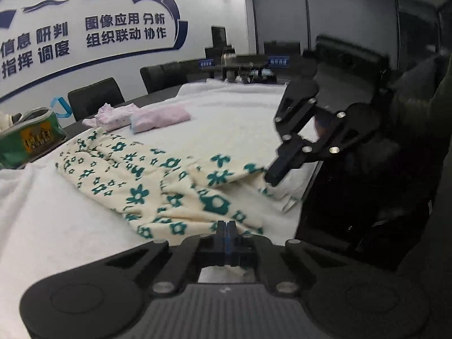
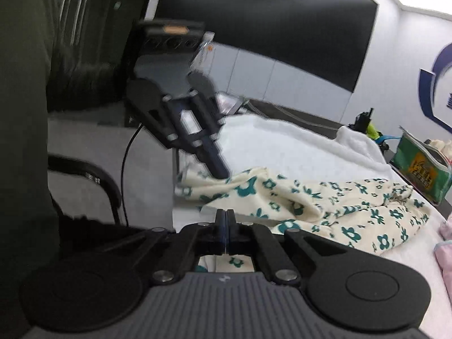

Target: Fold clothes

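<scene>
A cream garment with green flowers point(image 1: 158, 186) lies crumpled on a white towel-covered table point(image 1: 240, 118). My left gripper point(image 1: 226, 227) is shut on the garment's near edge. My right gripper point(image 1: 272, 179) shows in the left wrist view, shut on the garment's edge near the table's right side. In the right wrist view, the right gripper point(image 2: 225, 220) is shut on the flowered garment point(image 2: 353, 212), and the left gripper point(image 2: 221, 173) pinches another part of the cloth's edge at the table's near corner.
Folded pink clothes point(image 1: 158, 117) lie at the back of the towel. A green zip bag point(image 1: 28, 138) stands at the table's left end, also in the right wrist view point(image 2: 421, 166). Black chairs point(image 1: 96, 99) line the far side. A chair point(image 2: 93, 180) stands by the table edge.
</scene>
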The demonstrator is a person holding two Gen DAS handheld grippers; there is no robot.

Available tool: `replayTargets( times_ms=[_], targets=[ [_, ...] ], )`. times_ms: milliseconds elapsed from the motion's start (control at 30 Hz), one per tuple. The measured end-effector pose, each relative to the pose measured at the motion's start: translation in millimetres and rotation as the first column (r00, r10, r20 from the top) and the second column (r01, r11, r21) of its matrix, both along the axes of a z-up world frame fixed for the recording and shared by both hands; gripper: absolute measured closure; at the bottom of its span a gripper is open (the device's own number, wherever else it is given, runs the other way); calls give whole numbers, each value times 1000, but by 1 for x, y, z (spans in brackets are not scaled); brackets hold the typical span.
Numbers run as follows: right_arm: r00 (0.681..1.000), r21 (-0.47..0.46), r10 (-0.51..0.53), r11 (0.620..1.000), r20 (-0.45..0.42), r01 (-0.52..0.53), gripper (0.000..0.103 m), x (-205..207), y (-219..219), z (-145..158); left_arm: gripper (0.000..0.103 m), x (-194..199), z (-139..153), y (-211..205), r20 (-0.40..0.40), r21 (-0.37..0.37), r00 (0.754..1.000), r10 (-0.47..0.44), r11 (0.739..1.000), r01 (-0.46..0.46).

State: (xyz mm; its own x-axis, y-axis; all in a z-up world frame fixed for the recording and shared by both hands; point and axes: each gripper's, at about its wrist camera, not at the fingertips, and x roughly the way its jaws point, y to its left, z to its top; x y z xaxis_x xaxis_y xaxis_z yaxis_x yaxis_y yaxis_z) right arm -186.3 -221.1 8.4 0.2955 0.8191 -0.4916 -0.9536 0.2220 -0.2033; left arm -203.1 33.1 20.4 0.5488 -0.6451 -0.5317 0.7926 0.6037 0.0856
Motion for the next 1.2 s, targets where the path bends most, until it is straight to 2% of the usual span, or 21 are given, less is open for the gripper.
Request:
replayTargets(
  times_ms=[33, 100, 133, 200, 233, 267, 300, 333, 400, 500, 600, 767, 900, 1200],
  targets=[
    [1000, 9, -20, 1000, -5, 20, 103, 4, -2, 1, 101, -4, -2, 0, 30, -2, 999, 20, 1000, -20],
    [997, 15, -74, 997, 8, 74, 103, 12, -5, 1, 95, -2, -8, -2, 84, 44, 994, 72, 996, -76],
    [995, 16, -101, 995, 15, 100, 103, 16, -5, 1, 89, -4, -7, 1, 80, 50, 994, 75, 996, -79],
    [991, 19, -130, 991, 25, 130, 93, 18, -14, 7, 80, -11, -3, 11, 103, 42, 992, 67, 997, -72],
    [990, 26, -139, 990, 38, 139, 85, 15, -22, 10, 63, -18, 0, 18, 129, 28, 990, 57, 998, -61],
    [986, 31, -157, 987, 61, 156, 53, 12, -30, 12, 44, -24, 3, 25, 155, 15, 987, 48, 999, -50],
    [979, 24, -181, 984, 95, 179, 33, 9, -36, 13, 39, -28, 3, 27, 207, 47, 976, 66, 996, -78],
    [968, 1, -209, 978, 142, 211, 32, 6, -41, 12, 37, -31, 2, 30, 263, 103, 962, 79, 989, -110],
    [950, -69, -236, 965, 205, 254, 32, 4, -45, 6, 37, -26, -3, 35, 299, 184, 951, 82, 973, -141],
    [935, -188, -235, 939, 264, 289, 32, 6, -41, -12, 39, -14, -12, 38, 279, 239, 956, 87, 958, -157],
    [932, -245, -206, 927, 299, 284, 33, 5, -32, -25, 40, -17, -18, 26, 288, 249, 958, -12, 966, -63],
    [934, -219, -135, 952, 330, 215, 33, 0, -9, -25, 39, -19, -25, 1, 305, 282, 942, -139, 958, 50],
    [929, -193, -83, 968, 359, 160, 33, -5, 10, -23, 39, -12, -26, -2, 292, 236, 946, -140, 969, 70],
    [926, -220, -11, 970, 377, 101, 33, -7, 22, -18, 40, -26, -24, 4, 246, 226, 954, -175, 967, 119]
  ],
)
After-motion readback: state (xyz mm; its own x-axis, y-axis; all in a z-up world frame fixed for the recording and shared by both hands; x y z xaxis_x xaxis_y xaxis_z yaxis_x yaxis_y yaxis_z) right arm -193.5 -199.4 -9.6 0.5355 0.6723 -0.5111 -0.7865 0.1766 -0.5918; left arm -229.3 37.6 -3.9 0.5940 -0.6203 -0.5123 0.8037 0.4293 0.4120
